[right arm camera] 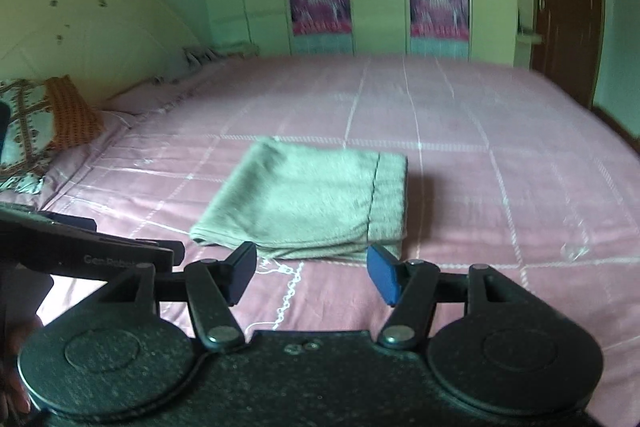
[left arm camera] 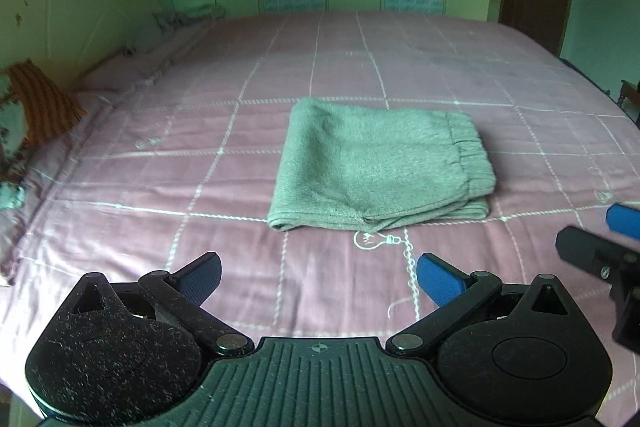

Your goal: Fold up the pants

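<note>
- The pants (left arm camera: 378, 165) lay on the pink bed (left arm camera: 200, 155), roughly in the middle of it, already folded into a thick grey-green block.
- The elastic waistband (left arm camera: 472, 155) sat on top along the right side, and the stacked layers showed along the near edge.
- The left gripper (left arm camera: 319, 277) hung over the quilt just short of that near edge, its blue-padded jaws wide apart and holding nothing.
- The right gripper (right arm camera: 311, 273) hovered just short of the same edge, jaws apart too and empty; the right wrist view was blurred, so whether it touched the cloth I could not tell.
- The two tools were close side by side, each showing at the rim of the other's view.
- To my eye the folding itself looked done, or one fold short of done: the bundle was compact, and neither claw had cloth in it.
- If another fold was wanted, the next move would call for both claws to pinch the stacked layers at one end together and carry them across without letting the under layers slip.
- Otherwise a light pat to square the near edge, which bulged a little at its left corner, would do.
- A pillow (right arm camera: 28, 131) lay well off by the headboard.
</note>
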Tool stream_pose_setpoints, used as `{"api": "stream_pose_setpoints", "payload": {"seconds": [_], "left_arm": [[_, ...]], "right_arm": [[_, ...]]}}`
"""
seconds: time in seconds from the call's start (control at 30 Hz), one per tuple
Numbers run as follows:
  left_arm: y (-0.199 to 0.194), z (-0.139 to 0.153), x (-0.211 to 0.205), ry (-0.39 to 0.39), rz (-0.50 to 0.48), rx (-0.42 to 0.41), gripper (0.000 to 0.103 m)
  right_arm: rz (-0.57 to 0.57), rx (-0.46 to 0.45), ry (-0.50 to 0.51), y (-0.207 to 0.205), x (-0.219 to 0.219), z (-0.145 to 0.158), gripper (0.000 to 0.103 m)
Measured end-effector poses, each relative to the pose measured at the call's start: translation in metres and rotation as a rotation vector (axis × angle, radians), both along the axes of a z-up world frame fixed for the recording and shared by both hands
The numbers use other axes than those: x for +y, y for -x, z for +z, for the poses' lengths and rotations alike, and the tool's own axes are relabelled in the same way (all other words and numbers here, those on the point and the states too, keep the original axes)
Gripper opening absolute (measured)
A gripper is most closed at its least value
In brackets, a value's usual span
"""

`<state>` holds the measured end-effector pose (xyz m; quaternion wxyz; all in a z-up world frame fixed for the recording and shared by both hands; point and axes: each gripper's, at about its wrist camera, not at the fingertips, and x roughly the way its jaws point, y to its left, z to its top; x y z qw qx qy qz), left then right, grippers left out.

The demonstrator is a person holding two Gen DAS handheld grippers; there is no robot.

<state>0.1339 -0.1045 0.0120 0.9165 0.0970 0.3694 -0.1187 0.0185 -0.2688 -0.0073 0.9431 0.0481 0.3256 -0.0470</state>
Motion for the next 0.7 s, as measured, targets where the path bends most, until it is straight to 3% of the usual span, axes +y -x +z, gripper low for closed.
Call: {"api": "stream_pose_setpoints", "payload": {"seconds": [0.2, 0.4, 0.5, 0.7], "left_arm": [[0.057, 0.026, 0.018, -0.008, -0.001, -0.071, 0.103], [0.098, 0.043, 0.027, 0.013, 0.007, -0.109, 0.103], [0.115, 0.05, 0.026, 0.01, 0.009, -0.141, 0.103], [0.132, 0.056, 0.027, 0.028, 0.027, -0.15, 0.103]], "right_arm": [[-0.037, -0.126, 0.036, 0.056, 0.018, 0.026, 0.063], [-0.143, -0.188, 0.053, 0.101, 0.02, 0.035, 0.071], [-0.187, -0.201, 0.03, 0.109, 0.016, 0.041, 0.073], [-0.167, -0.21, 0.03, 0.116, 0.018, 0.052, 0.074]]}}
